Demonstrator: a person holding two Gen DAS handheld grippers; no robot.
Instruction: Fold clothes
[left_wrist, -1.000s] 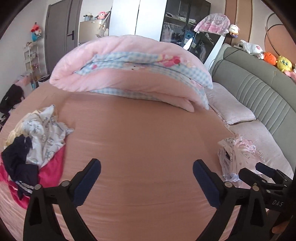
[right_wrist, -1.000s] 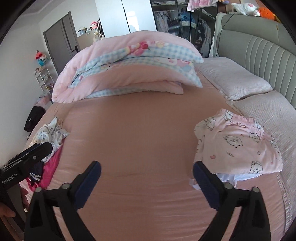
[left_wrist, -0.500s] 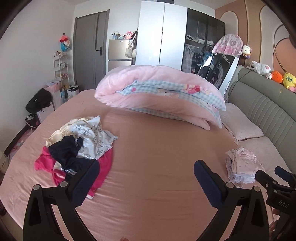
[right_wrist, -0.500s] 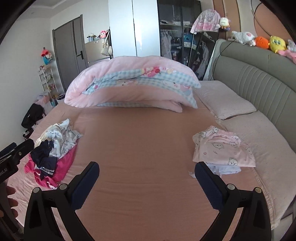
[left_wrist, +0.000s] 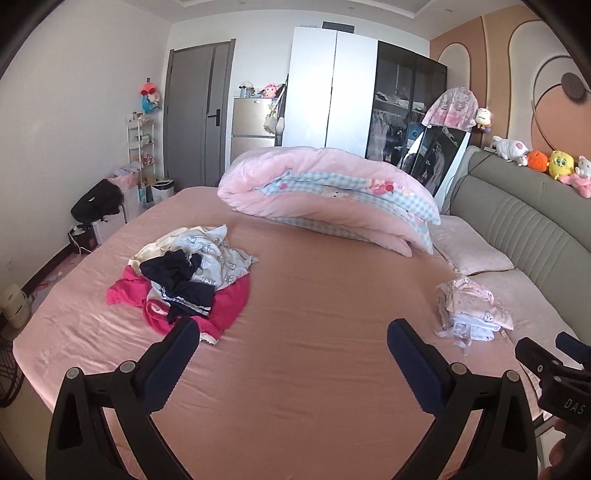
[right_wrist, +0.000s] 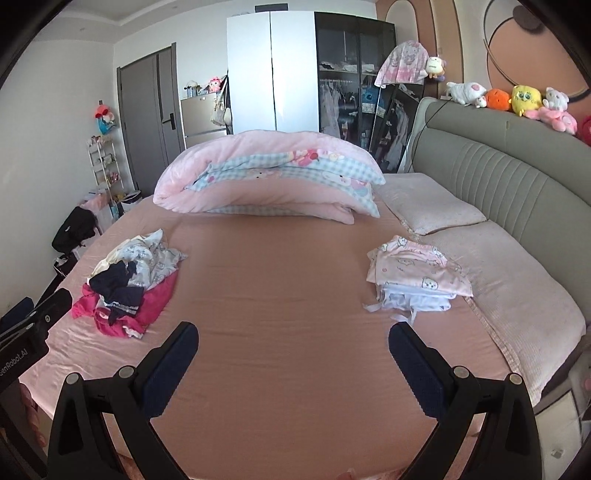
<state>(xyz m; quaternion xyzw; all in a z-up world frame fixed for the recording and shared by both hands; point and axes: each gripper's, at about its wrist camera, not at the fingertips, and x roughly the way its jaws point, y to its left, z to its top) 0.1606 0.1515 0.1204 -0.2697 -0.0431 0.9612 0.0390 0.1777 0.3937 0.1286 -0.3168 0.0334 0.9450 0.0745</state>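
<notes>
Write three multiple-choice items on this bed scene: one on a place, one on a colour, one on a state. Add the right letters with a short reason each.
1. Where does the folded stack of pink printed clothes lie?
A. on the floor by the door
B. on the bed sheet beside the pillows
C. on top of the rolled duvet

2. What colour is the bottom garment of the unfolded pile?
A. bright pink
B. green
C. orange

3. How do the left tool and right tool stand?
A. both shut on cloth
B. one open, one shut
C. both open and empty

Answers:
1 B: the stack sits on the sheet next to the pillows.
2 A: bright pink cloth spreads out under the dark and white pieces.
3 C: each view shows wide-spread fingers with only bare sheet between them.
</notes>
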